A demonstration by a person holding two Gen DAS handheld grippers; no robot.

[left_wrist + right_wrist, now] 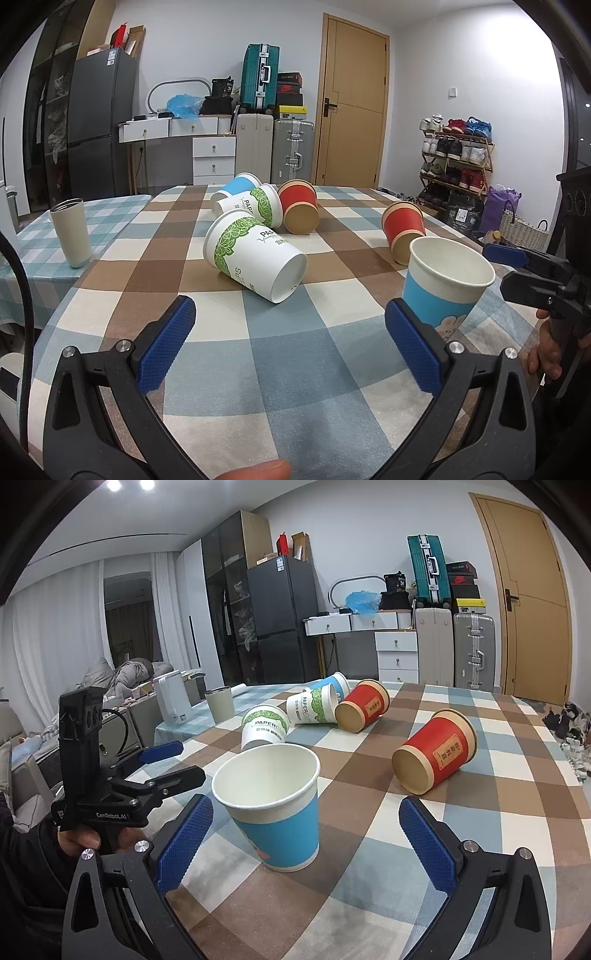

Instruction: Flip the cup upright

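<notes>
A blue and white paper cup (pixel 445 282) stands upright on the checked tablecloth; in the right wrist view (pixel 275 805) it stands free between my right gripper's open fingers, nearer the left one. My right gripper (pixel 306 843) is open and empty. My left gripper (pixel 290 341) is open and empty, just left of the upright cup. A green-leaf white cup (pixel 255 253) lies on its side ahead of the left gripper. A red cup (pixel 436 755) lies on its side to the right.
Further back lie another green-leaf cup (pixel 255 206), a blue cup (pixel 236 188) and a second red cup (pixel 299 210), all on their sides. A beige tumbler (pixel 72 232) stands upright at the left. The table's right edge (pixel 580 805) is near.
</notes>
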